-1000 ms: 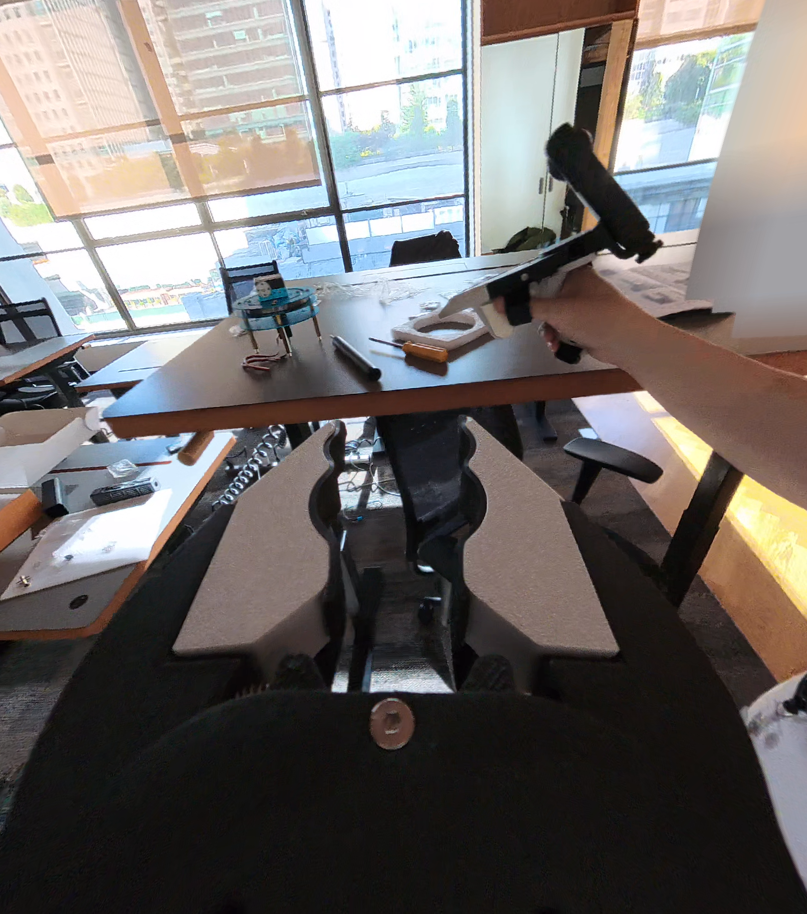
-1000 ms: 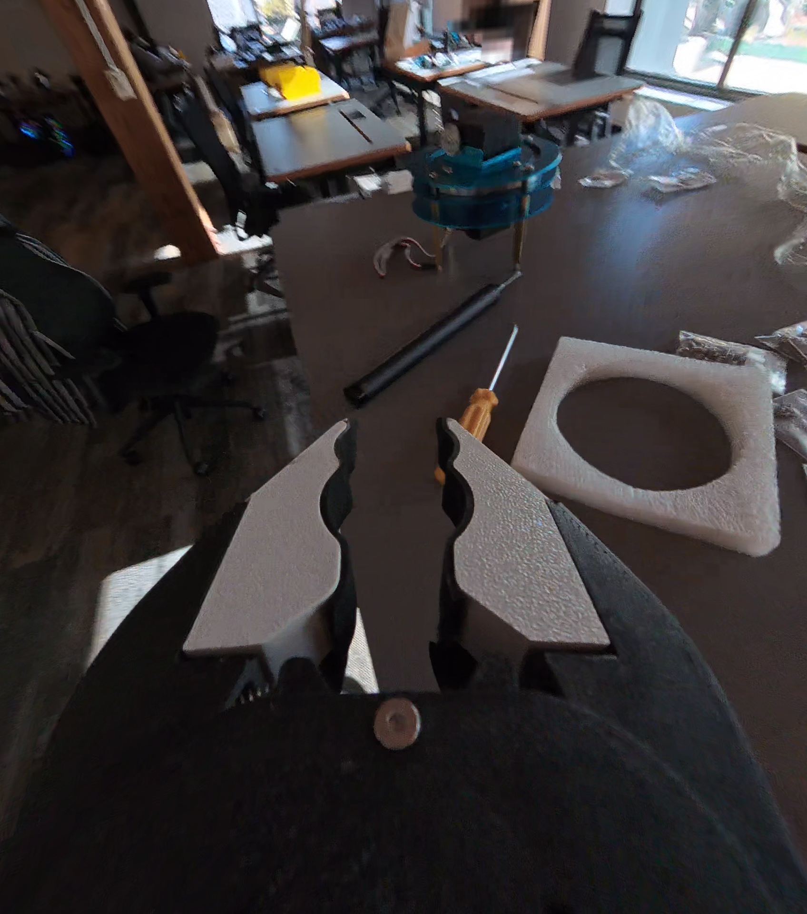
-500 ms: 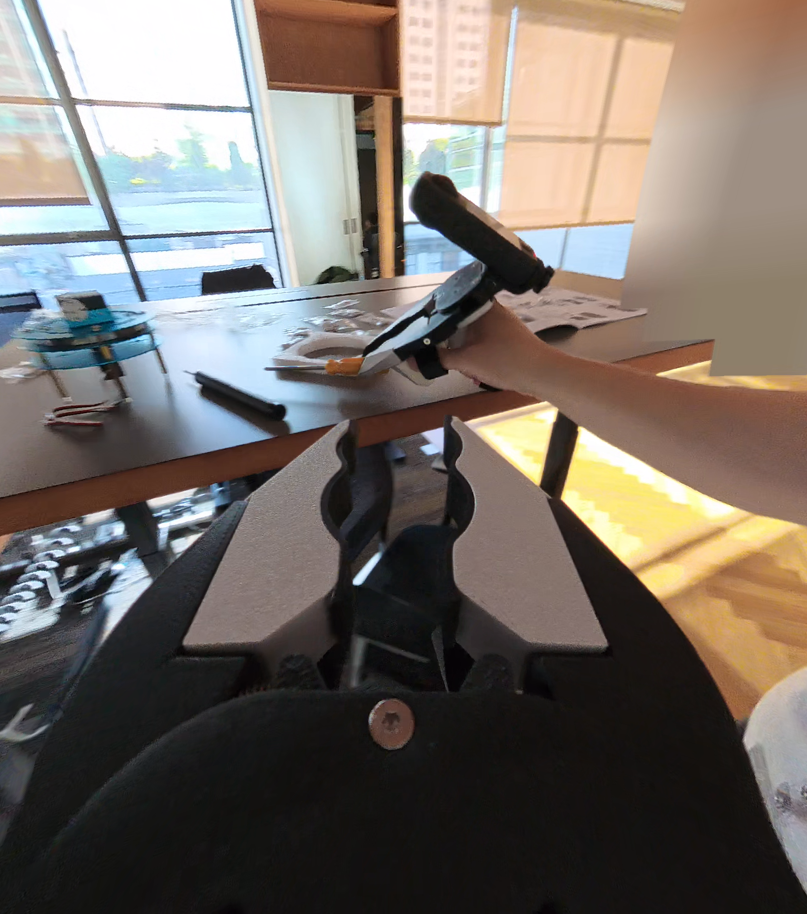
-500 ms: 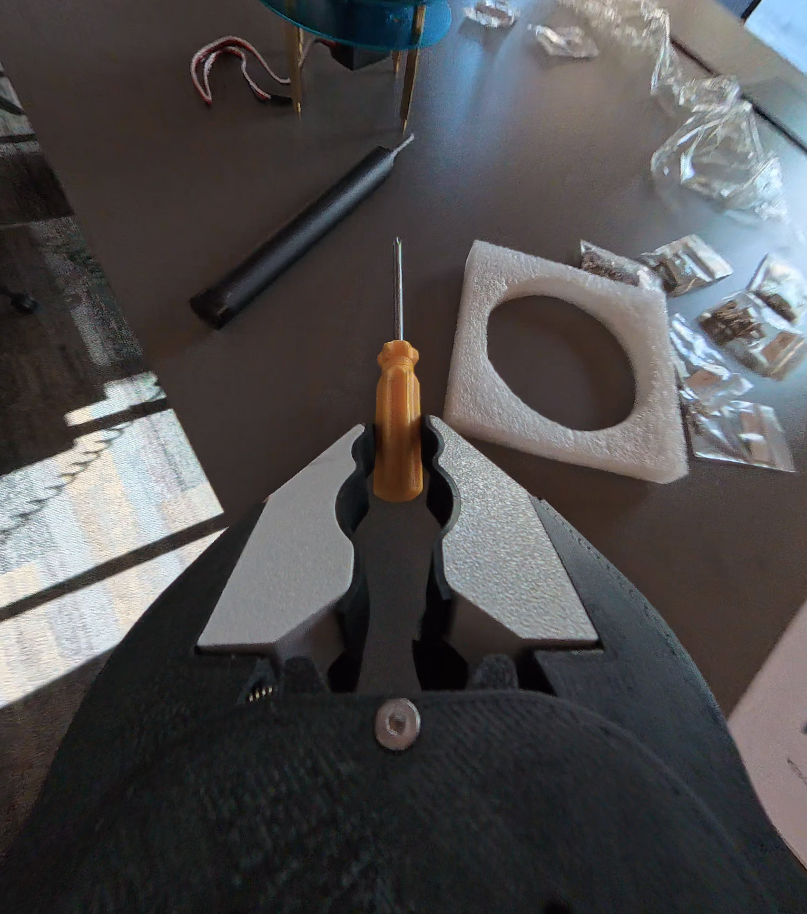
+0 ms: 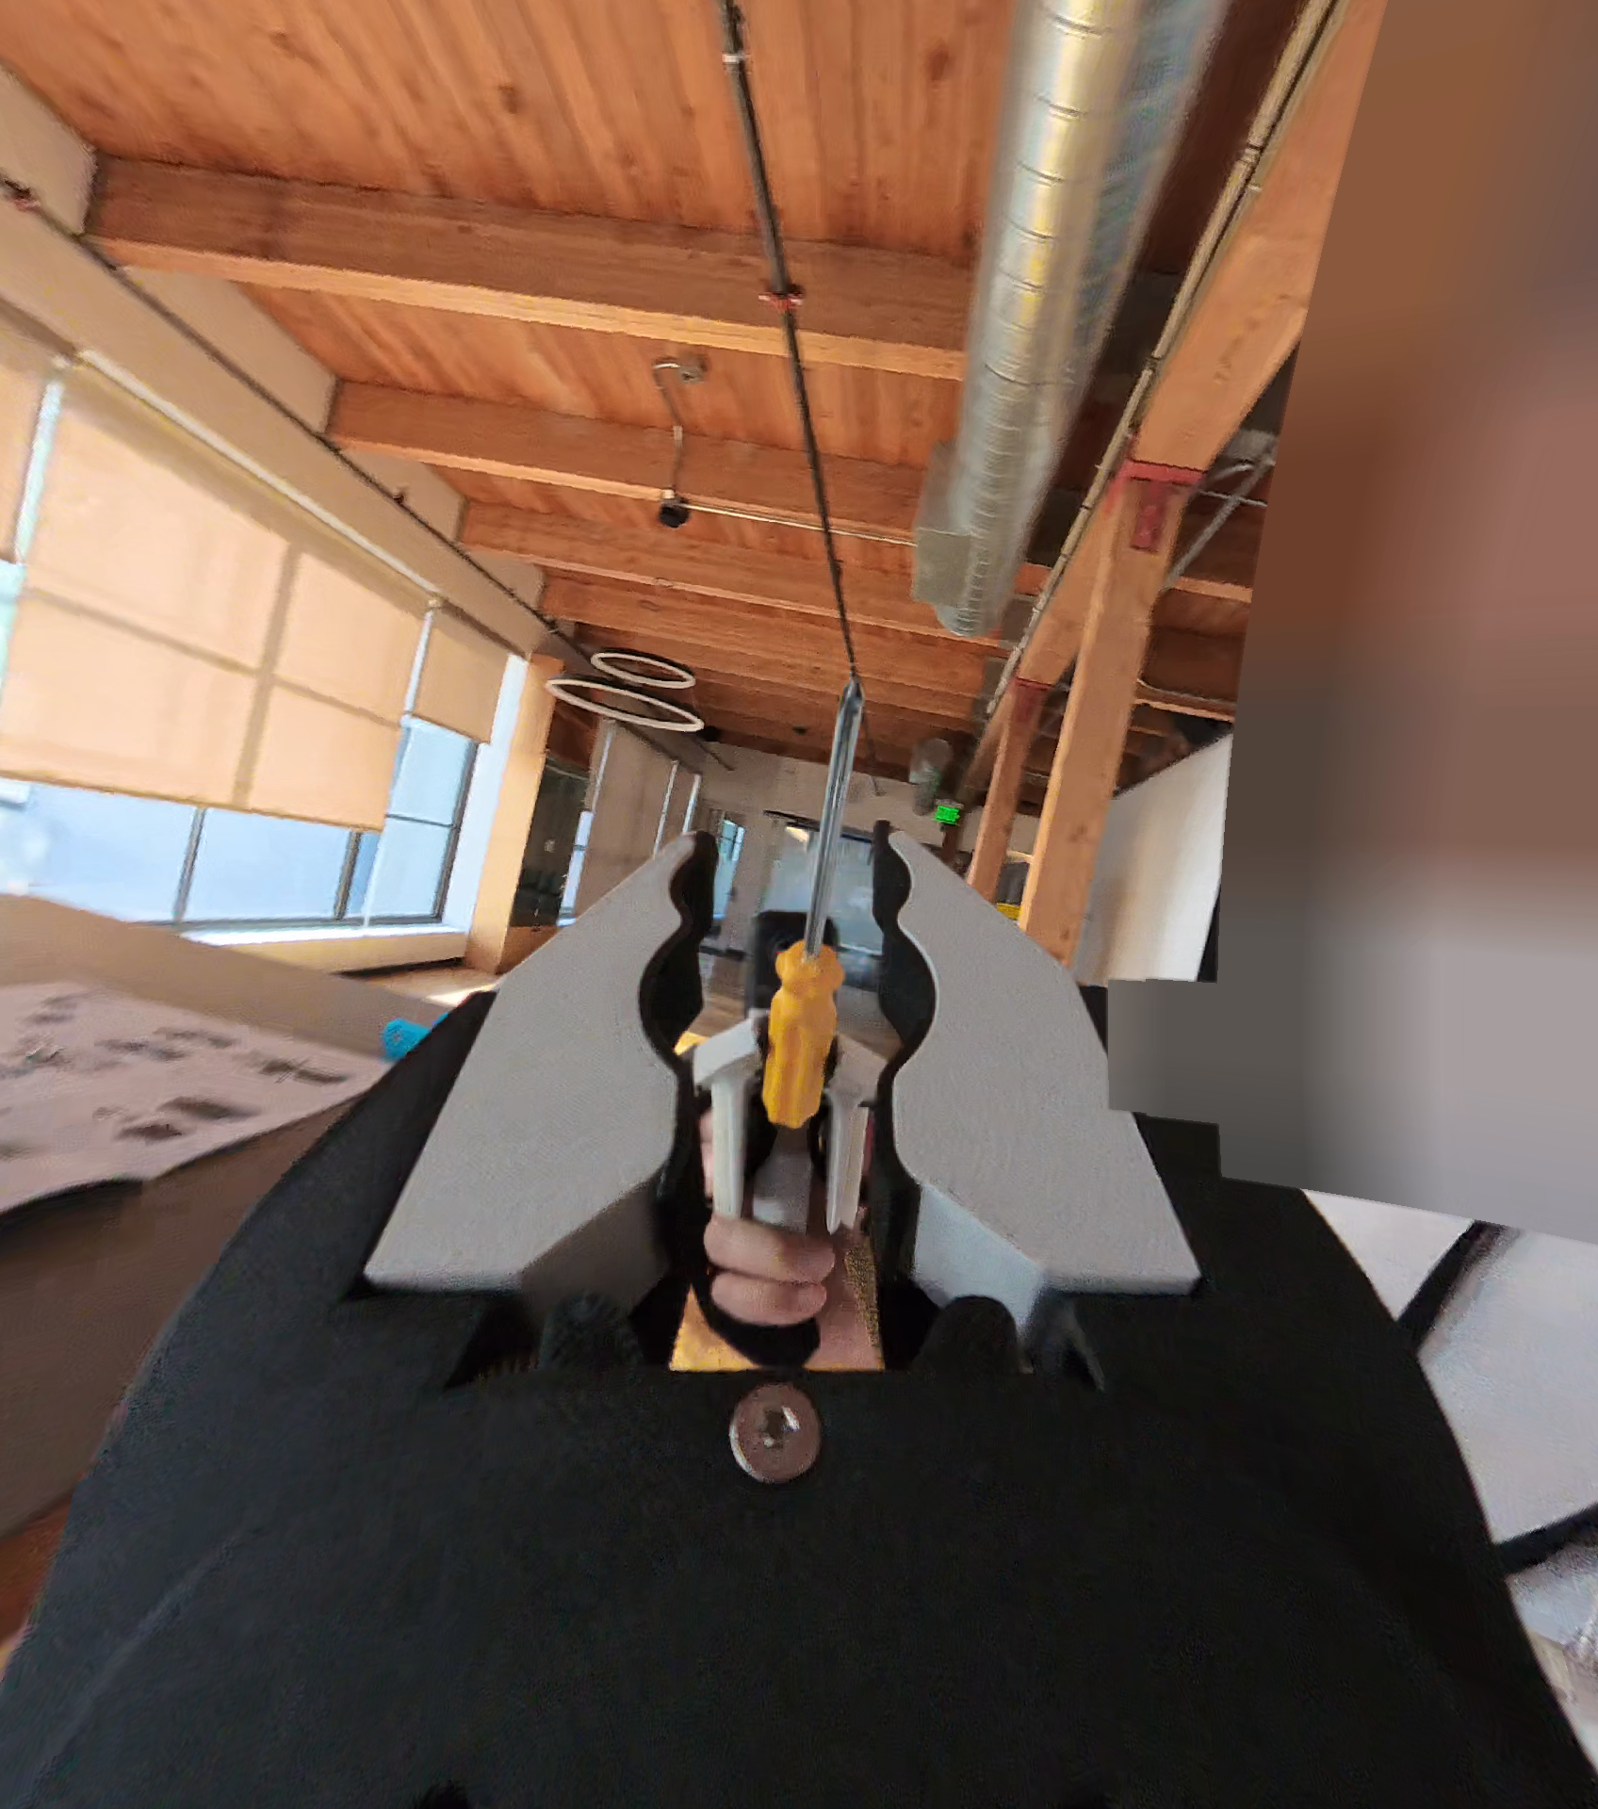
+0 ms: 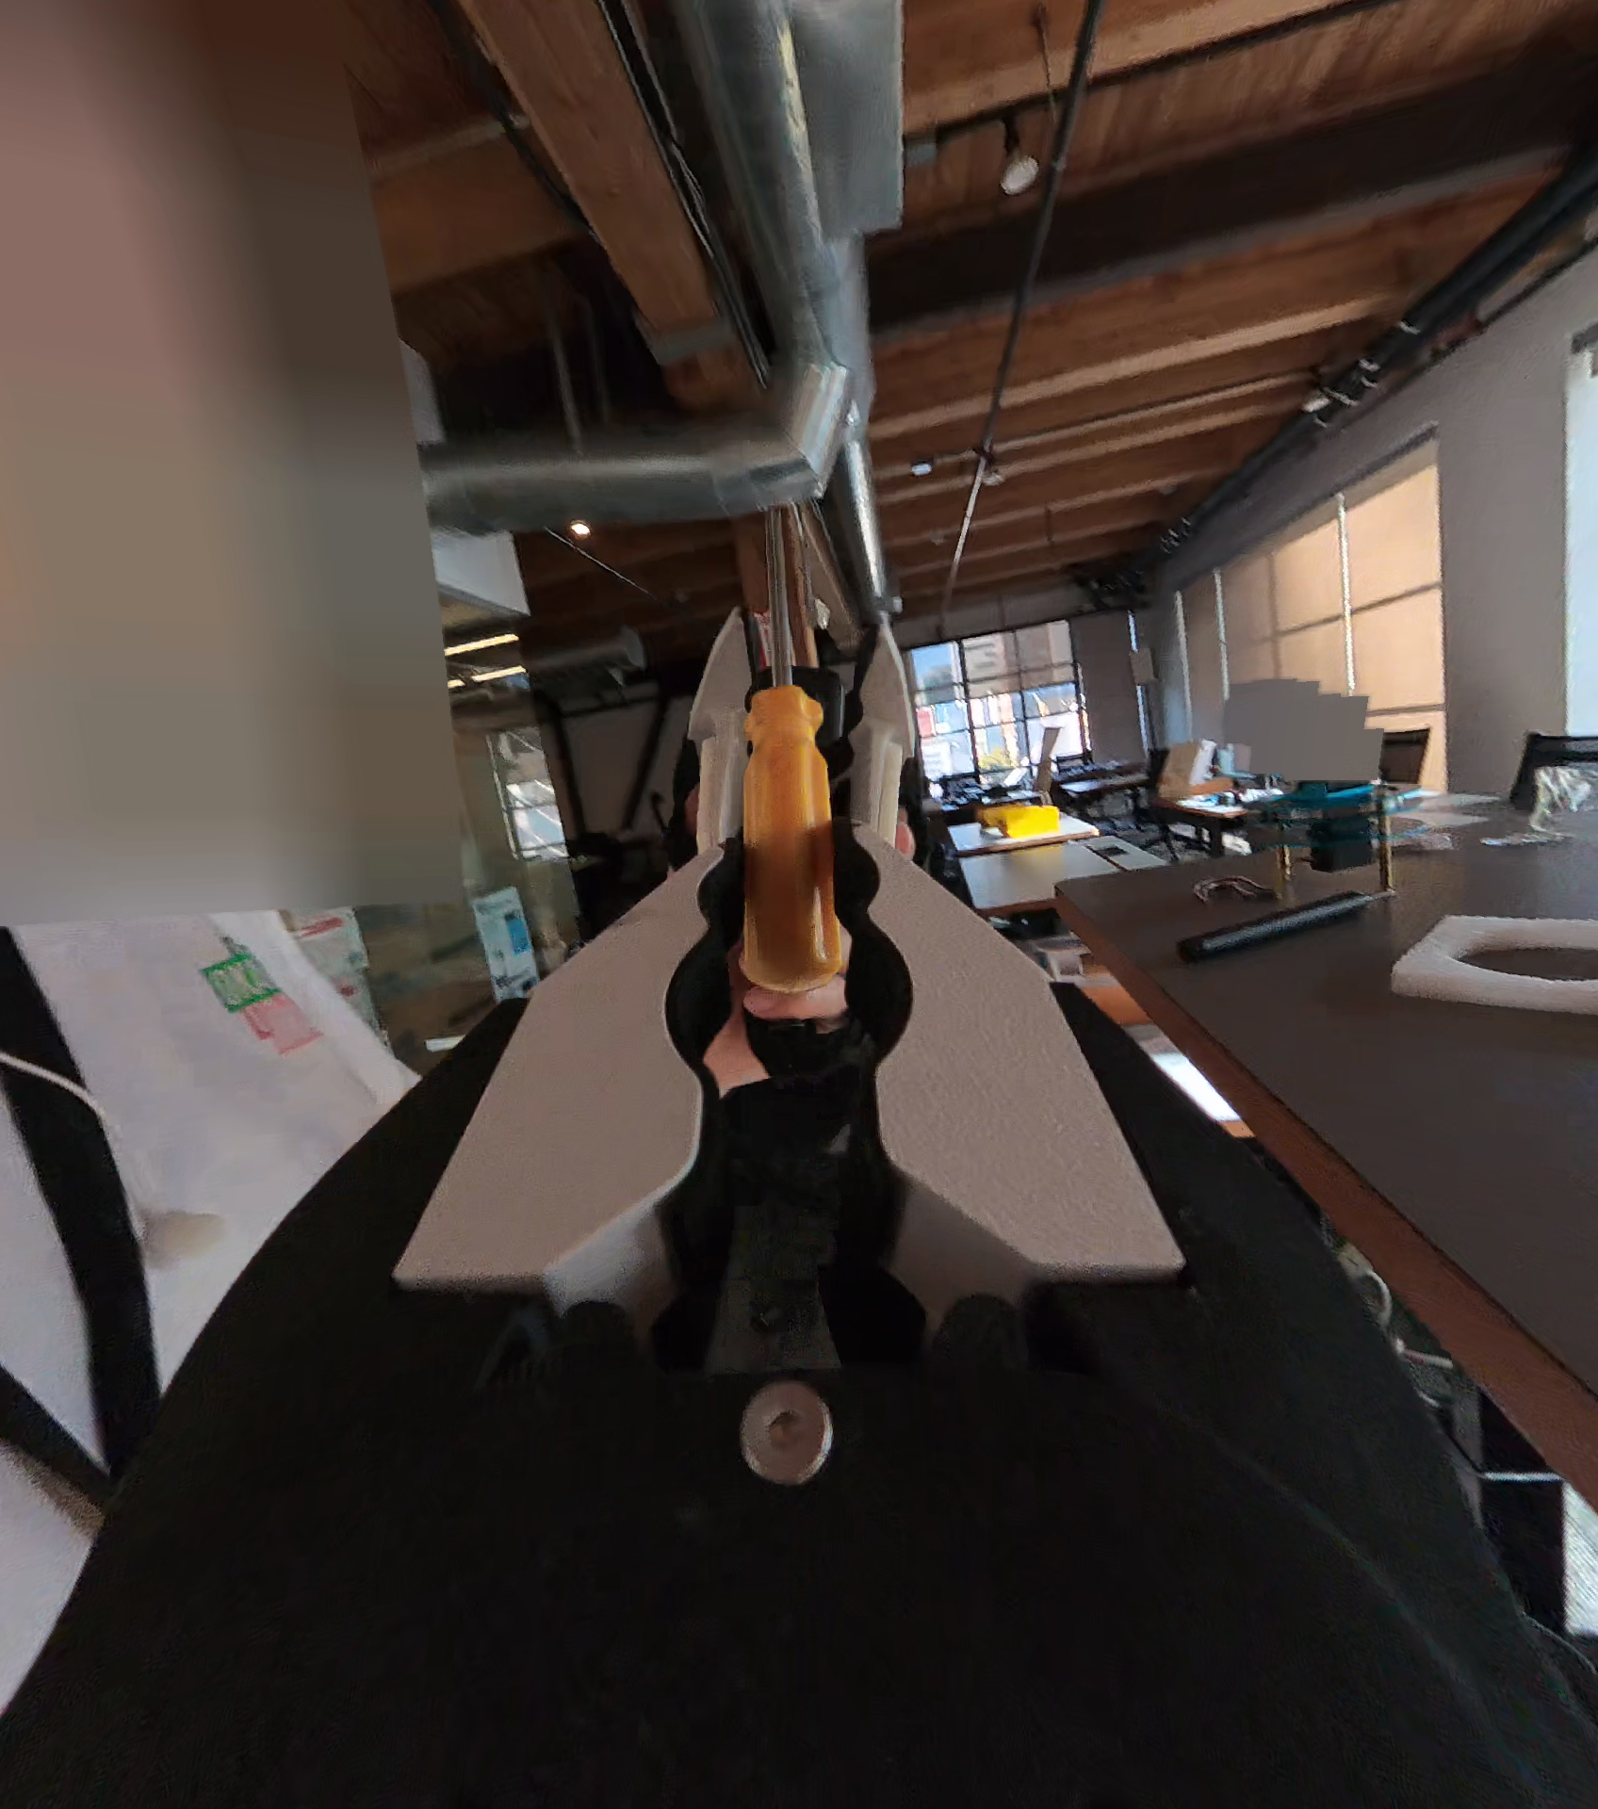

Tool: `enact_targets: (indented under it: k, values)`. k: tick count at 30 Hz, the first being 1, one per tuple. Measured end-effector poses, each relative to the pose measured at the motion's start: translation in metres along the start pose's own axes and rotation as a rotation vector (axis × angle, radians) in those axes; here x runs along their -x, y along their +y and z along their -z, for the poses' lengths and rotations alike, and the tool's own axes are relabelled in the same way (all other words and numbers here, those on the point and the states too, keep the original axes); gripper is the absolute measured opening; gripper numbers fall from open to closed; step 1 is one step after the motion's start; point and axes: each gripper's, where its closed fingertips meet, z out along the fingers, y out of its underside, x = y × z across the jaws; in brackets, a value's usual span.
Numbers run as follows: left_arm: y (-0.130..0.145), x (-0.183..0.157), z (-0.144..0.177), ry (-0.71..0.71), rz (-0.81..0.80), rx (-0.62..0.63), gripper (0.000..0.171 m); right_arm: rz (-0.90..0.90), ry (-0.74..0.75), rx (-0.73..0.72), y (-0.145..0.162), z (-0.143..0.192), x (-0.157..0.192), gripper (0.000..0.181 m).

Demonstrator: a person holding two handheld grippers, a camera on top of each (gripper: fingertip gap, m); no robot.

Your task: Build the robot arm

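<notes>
Half a second ago my right hand-held gripper (image 6: 790, 852) was down on the worktop (image 6: 1461, 1106) closing round the screwdriver (image 6: 787, 842); now it has lifted the tool clear and both cameras tip up toward the wooden ceiling. My right fingers are pressed on the orange handle, shaft pointing up and away from me. My left hand-held gripper (image 5: 793, 871), which was looking across the worktop from below its edge, has swung round to face the right one: in its view the screwdriver (image 5: 800, 1038) stands upright in the gap between its own fingers, but farther off, gripped by the right hand-held gripper (image 5: 785, 1106) with my hand (image 5: 771, 1273) beneath. My left fingers stand well apart and hold nothing.

Left behind on the worktop, in the right view, are the black rod (image 6: 1275, 928), the white foam frame (image 6: 1559, 969) with its round hole, a blue disc stand (image 6: 1333, 812) farther back, and clear plastic bags (image 6: 1588, 783) at the far edge. The left view shows printed paper sheets (image 5: 90, 1087) on the worktop (image 5: 41, 1321). My white shirt (image 6: 90, 1126) with black straps fills the lower left of the right view. A silver duct (image 5: 1040, 294) runs overhead. The left hand-held gripper (image 6: 800, 744) sits directly behind the screwdriver in the right view, partly hidden by the handle.
</notes>
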Motion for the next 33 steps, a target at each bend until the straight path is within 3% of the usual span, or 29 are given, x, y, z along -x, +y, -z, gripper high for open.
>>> enact_targets:
  k: [6,14,20,26,29,33]
  values:
    - [0.059,-0.06,-0.13,0.113,-0.11,0.049,0.01,-0.014,-0.019,-0.07,-0.049,0.12,0.045,0.017]
    - [0.138,-0.069,-0.239,0.163,-0.08,0.129,0.007,0.016,0.095,-0.076,-0.092,0.242,0.062,0.017]
    - [0.185,-0.053,-0.288,0.162,-0.054,0.271,0.002,0.021,0.147,-0.158,-0.104,0.3,0.052,0.017]
    - [0.223,-0.049,-0.332,0.232,-0.181,0.445,0.001,0.053,0.129,-0.237,-0.106,0.338,0.036,0.017]
    - [0.235,-0.047,-0.351,0.285,-0.244,0.472,0.002,0.096,0.153,-0.219,-0.111,0.352,0.027,0.017]
    - [0.242,-0.024,-0.37,0.297,-0.209,0.426,0.002,0.158,0.221,-0.206,-0.126,0.381,0.012,0.016]
